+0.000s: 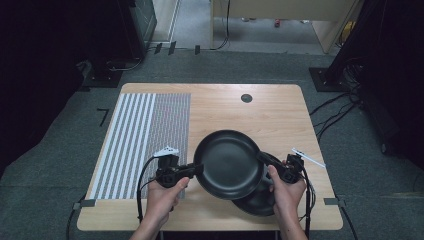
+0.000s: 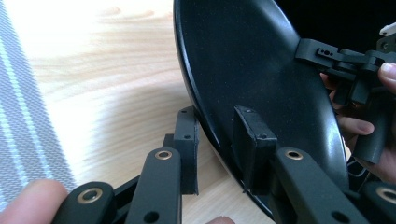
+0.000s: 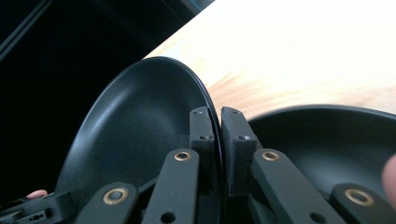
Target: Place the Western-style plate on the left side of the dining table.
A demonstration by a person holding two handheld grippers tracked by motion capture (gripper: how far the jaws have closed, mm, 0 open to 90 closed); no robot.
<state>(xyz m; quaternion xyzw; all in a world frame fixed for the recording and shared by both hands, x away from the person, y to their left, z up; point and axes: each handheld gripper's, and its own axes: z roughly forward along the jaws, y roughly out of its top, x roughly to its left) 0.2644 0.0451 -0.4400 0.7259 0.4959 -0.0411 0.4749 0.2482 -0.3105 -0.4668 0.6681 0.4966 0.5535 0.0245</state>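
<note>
While your left gripper (image 1: 196, 169) and right gripper (image 1: 264, 160) each clamp opposite rims of the upper black plate (image 1: 229, 164), you hold it raised over the second plate (image 1: 260, 200) on the table (image 1: 280, 115).

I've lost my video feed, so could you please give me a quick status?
Left hand-held gripper and right hand-held gripper both clamp the upper black plate by its rim. Plate lifted, tilted. Second black plate lies beneath, on the table.

Blown-out glare on tabletop (image 3: 303, 37), dark surroundings, soft close-range focus.
</note>
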